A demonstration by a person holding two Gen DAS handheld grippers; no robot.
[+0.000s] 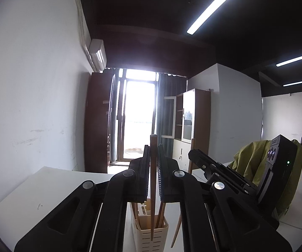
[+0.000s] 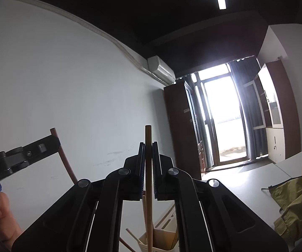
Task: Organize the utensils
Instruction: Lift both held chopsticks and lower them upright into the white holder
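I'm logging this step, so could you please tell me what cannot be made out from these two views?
- Left wrist view: the dark chopstick tip inside the cream holder; holder wall hides it.
- Right wrist view: the light chopstick lower end and most of the holder; bottom edge cuts them off.
- Left wrist view: the right gripper jaws' grip; seen side-on.
- Both views: outside the window; overexposed.

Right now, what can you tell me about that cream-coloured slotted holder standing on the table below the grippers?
The cream plastic utensil holder is a small upright box, open at the top, with rows of slots in its front wall and a divider inside. It stands on the white table. Several wooden chopsticks lean in it. The dark wooden chopstick clamped in the left gripper reaches down into it; another chopstick angles down just outside its right side.
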